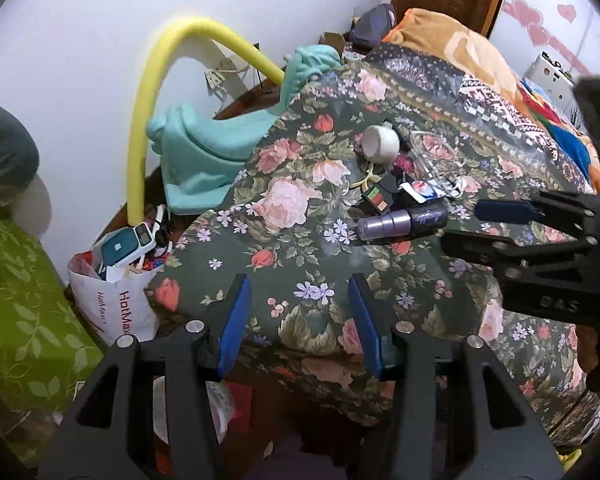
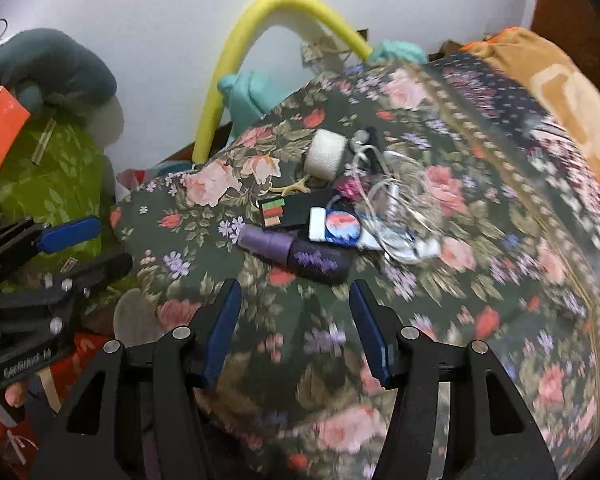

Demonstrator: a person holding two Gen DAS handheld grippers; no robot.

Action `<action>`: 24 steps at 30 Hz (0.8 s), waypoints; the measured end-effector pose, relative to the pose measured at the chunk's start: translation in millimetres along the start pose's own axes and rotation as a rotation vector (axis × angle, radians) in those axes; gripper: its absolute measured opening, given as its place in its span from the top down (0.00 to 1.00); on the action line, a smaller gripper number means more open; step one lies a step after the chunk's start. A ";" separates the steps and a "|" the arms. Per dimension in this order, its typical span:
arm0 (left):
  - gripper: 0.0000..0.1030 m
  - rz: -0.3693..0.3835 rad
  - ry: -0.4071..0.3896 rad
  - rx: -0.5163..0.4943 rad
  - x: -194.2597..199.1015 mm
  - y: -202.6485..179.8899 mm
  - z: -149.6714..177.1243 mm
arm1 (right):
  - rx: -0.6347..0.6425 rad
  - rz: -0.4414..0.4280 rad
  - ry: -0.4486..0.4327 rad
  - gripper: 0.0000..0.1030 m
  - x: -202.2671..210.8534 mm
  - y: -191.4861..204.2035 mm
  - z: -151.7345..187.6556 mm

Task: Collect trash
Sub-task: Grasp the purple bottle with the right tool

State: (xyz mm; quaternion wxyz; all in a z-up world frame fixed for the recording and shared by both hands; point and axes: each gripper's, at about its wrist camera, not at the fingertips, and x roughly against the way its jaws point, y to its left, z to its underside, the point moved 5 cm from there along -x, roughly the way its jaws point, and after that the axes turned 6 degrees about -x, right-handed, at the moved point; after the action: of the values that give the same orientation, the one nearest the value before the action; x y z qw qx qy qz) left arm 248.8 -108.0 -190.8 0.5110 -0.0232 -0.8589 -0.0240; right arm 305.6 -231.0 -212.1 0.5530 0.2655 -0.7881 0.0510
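A heap of small items lies on the floral bedspread (image 1: 300, 184): a purple bottle (image 1: 402, 221) on its side, a white tape roll (image 1: 381, 143), a small striped box (image 1: 377, 196), a white tube (image 2: 336, 227) and tangled white cable (image 2: 388, 200). The bottle (image 2: 300, 254) and tape roll (image 2: 326, 154) also show in the right wrist view. My left gripper (image 1: 298, 316) is open and empty over the bed's near edge. My right gripper (image 2: 296, 320) is open and empty just short of the bottle; it also shows in the left wrist view (image 1: 472, 222).
A white HotMax bag (image 1: 116, 292) full of items stands on the floor left of the bed. A yellow foam tube (image 1: 152, 92) arches over teal cloth (image 1: 204, 160). A green leaf-patterned cloth (image 1: 24, 304) covers something at the left. An orange blanket (image 1: 460, 44) lies further up the bed.
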 end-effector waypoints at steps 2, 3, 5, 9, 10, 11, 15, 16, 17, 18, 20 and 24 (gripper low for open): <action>0.52 -0.002 0.011 -0.003 -8.6 1.6 -1.0 | 0.040 0.003 0.022 0.49 -14.2 5.0 -7.1; 0.52 -0.003 0.014 -0.003 -10.9 2.4 -1.7 | 0.059 0.005 0.031 0.49 -19.1 7.1 -9.3; 0.52 0.000 0.020 0.004 -17.1 5.5 -3.0 | 0.096 -0.002 0.067 0.49 -32.6 10.9 -13.6; 0.52 0.023 0.028 0.035 -26.2 12.0 -4.0 | 0.180 0.021 0.093 0.49 -44.9 14.2 -18.4; 0.52 0.024 0.031 0.037 -28.6 12.4 -4.5 | 0.182 0.012 0.110 0.48 -48.0 14.3 -18.2; 0.52 0.026 0.037 0.040 -31.1 13.4 -3.9 | 0.177 -0.016 0.141 0.48 -52.3 14.4 -16.4; 0.52 0.029 0.057 0.044 -37.6 14.7 -1.6 | 0.194 -0.066 0.204 0.48 -62.1 17.6 -5.1; 0.52 0.030 0.060 0.044 -38.1 14.7 -1.5 | 0.204 -0.060 0.197 0.49 -61.3 18.2 -4.3; 0.52 0.031 0.062 0.042 -38.1 14.3 -1.4 | 0.213 -0.060 0.191 0.49 -58.4 19.4 -1.5; 0.52 0.032 0.062 0.041 -38.0 14.0 -1.5 | 0.212 -0.061 0.178 0.55 -55.4 19.7 0.2; 0.52 0.039 0.062 0.038 -36.5 12.0 -2.7 | 0.207 -0.077 0.170 0.67 -52.4 20.4 4.2; 0.52 0.060 0.057 0.008 -33.0 2.4 -10.6 | 0.155 -0.082 0.113 0.77 -31.0 7.3 14.7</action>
State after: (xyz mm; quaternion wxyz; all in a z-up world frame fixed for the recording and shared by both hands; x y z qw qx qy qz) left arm 274.0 -106.8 -214.7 0.5361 -0.0464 -0.8429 -0.0059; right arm 297.4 -219.1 -244.1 0.5760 0.3361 -0.7379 0.1043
